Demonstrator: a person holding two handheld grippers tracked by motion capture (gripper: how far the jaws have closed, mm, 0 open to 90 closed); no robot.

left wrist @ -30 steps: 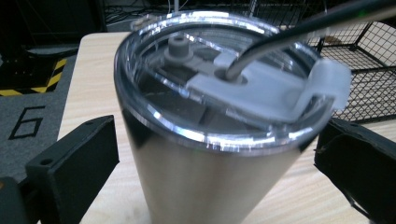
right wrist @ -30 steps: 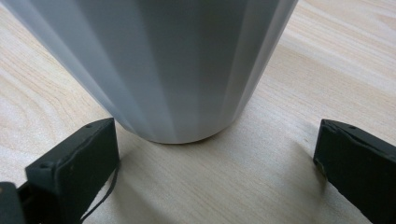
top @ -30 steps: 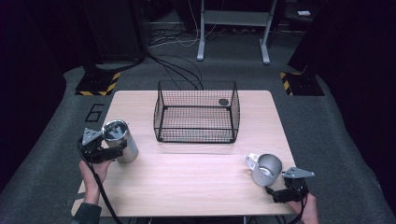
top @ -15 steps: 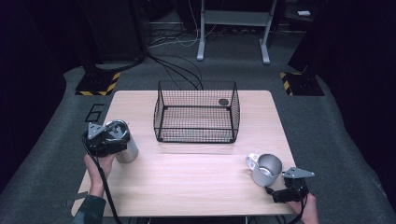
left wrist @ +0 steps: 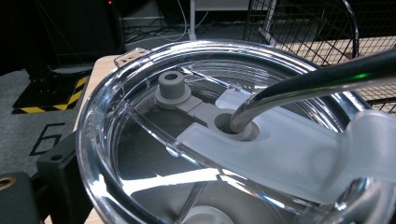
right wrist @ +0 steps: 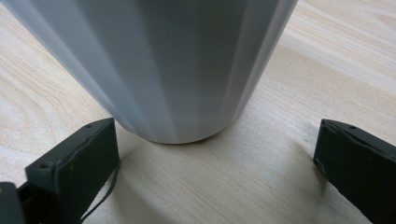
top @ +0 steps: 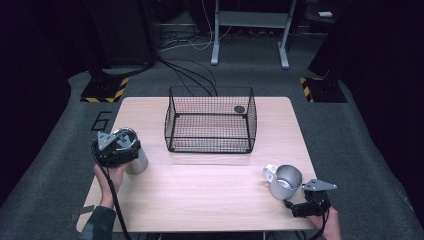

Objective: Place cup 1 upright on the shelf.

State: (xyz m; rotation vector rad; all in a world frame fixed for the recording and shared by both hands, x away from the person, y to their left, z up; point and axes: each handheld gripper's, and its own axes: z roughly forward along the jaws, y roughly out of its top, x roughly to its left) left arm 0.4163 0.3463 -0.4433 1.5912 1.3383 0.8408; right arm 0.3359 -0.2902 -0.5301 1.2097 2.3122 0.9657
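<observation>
A steel tumbler [top: 138, 162] with a clear lid [left wrist: 140, 121] and a bent metal straw [left wrist: 299, 84] stands near the table's left edge. My left gripper [top: 124, 146] is over its top, spread wide, with one black jaw beside the lid's rim and the other hidden behind the lid. A metal mug [top: 286, 181] with a handle stands upright at the front right. My right gripper [right wrist: 217, 156] lies low on the table just behind it, open, its jaws on either side of the mug's base [right wrist: 177, 116] without touching it.
A black wire basket [top: 172, 125] stands at the middle back of the wooden table [top: 210, 195], with a small dark round thing [top: 239, 109] at its far right corner. Cables and stand legs lie on the floor beyond.
My left gripper has shifted right, from beside the tumbler to over its lid. The tumbler, the mug and my right gripper have stayed where they were.
</observation>
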